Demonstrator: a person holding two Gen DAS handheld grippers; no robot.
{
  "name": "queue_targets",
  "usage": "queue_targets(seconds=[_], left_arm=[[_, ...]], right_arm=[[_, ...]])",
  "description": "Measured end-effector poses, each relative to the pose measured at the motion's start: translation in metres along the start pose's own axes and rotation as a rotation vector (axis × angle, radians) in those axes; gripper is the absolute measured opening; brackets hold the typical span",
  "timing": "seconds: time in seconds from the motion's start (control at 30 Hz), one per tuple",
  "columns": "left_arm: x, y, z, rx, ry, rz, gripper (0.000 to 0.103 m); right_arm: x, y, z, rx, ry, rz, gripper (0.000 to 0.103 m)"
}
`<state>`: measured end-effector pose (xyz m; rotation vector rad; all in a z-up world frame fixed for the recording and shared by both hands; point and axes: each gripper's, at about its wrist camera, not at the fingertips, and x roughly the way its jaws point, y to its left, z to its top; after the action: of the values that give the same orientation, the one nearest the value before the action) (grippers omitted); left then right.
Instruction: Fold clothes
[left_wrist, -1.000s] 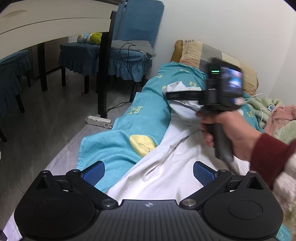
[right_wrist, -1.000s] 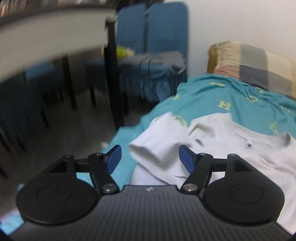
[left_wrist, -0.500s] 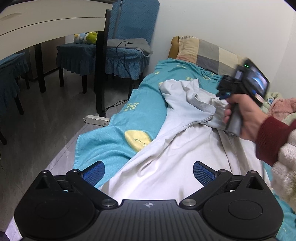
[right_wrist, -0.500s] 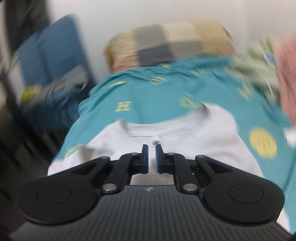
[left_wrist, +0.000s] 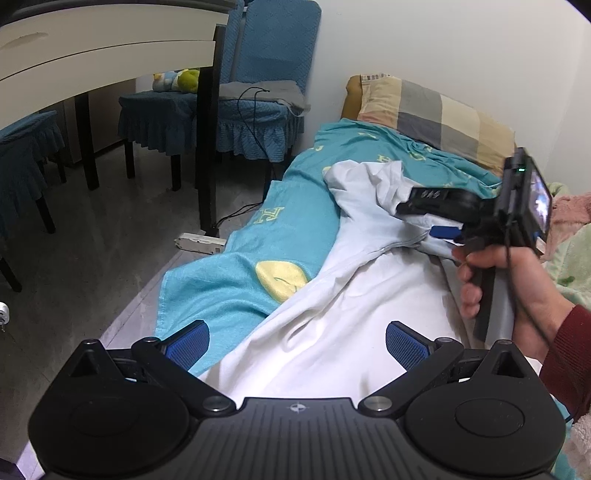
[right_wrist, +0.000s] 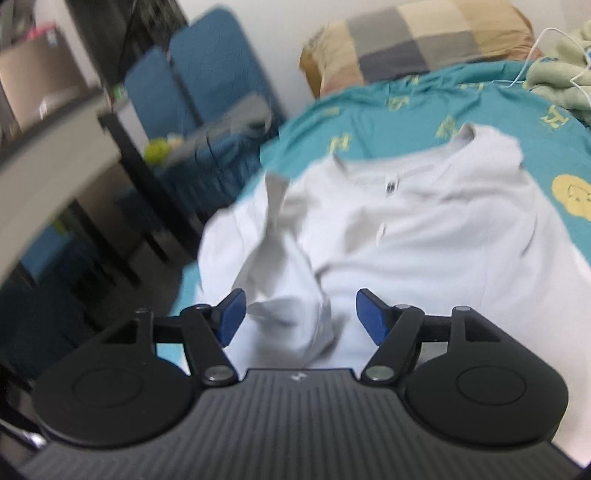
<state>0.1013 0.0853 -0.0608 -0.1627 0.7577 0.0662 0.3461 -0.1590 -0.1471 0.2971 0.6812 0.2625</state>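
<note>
Left wrist view: a teal blanket covers the bed through the frame's middle, and the white shirt lies on it, lower centre. Since the earlier frames its sleeve has been carried inward and now sits bunched between the right gripper, whose fingers, just reopened, stand wide without pressing it. The left gripper hangs wide over the hem, holding nothing. A checked pillow lies upper right, blue chairs upper left.

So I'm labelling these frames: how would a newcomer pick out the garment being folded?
Find the bed's teal patterned blanket. The pale white short-sleeved shirt lies spread on it, below the checked pillow. It is the only plain white cloth there.
</note>
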Motion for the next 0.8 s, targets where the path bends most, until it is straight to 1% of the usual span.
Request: queue_targets(seconds=[0.03,0.07,0.1,0.13,0.17,0.23,0.27,0.37,0.43,0.47,0.57,0.6,0.67,0.8], left_arm=[[0.000,0.000,0.000,0.000,0.002,0.003,0.103],[0.001,0.000,0.000,0.001,0.003,0.005,0.103],[0.001,0.000,0.000,0.003,0.004,0.007,0.103],[0.001,-0.001,0.000,0.006,0.004,0.008,0.103],[0.002,-0.001,0.000,0.010,0.005,0.008,0.103],[0.001,-0.002,-0.001,0.016,0.006,0.006,0.103],[0.001,-0.002,-0.001,0.018,0.005,0.004,0.103],[0.000,-0.003,-0.001,0.022,0.005,-0.004,0.103],[0.001,-0.003,-0.002,0.024,0.006,-0.005,0.103],[0.001,-0.004,-0.002,0.025,0.006,-0.005,0.103],[0.002,-0.004,-0.002,0.028,0.012,-0.008,0.103],[0.003,-0.005,-0.002,0.030,0.014,-0.009,0.103],[0.004,-0.006,-0.003,0.036,0.015,-0.008,0.103],[0.005,-0.008,-0.003,0.045,0.019,-0.008,0.103]], right_arm=[[0.002,0.007,-0.003,-0.043,0.000,-0.018,0.068],[0.004,0.014,-0.004,-0.078,0.000,-0.038,0.053],[0.006,0.020,-0.005,-0.101,0.008,-0.056,0.025],[0.008,0.026,-0.005,-0.123,0.016,-0.075,0.012],[0.007,0.031,-0.004,-0.140,0.008,-0.084,0.010],[-0.005,0.035,0.000,-0.142,-0.071,-0.093,0.009],[-0.012,0.033,0.002,-0.119,-0.109,-0.099,0.009],[-0.031,0.016,0.007,0.010,-0.201,-0.127,0.009],[-0.040,-0.005,0.003,0.138,-0.226,-0.157,0.009],[-0.040,-0.018,-0.001,0.202,-0.221,-0.165,0.009],[-0.029,-0.052,-0.018,0.330,-0.134,-0.163,0.009],[-0.029,-0.059,-0.023,0.347,-0.129,-0.150,0.011],[-0.031,-0.066,-0.031,0.364,-0.136,-0.111,0.011],[-0.037,-0.067,-0.023,0.349,-0.133,-0.069,0.014]])
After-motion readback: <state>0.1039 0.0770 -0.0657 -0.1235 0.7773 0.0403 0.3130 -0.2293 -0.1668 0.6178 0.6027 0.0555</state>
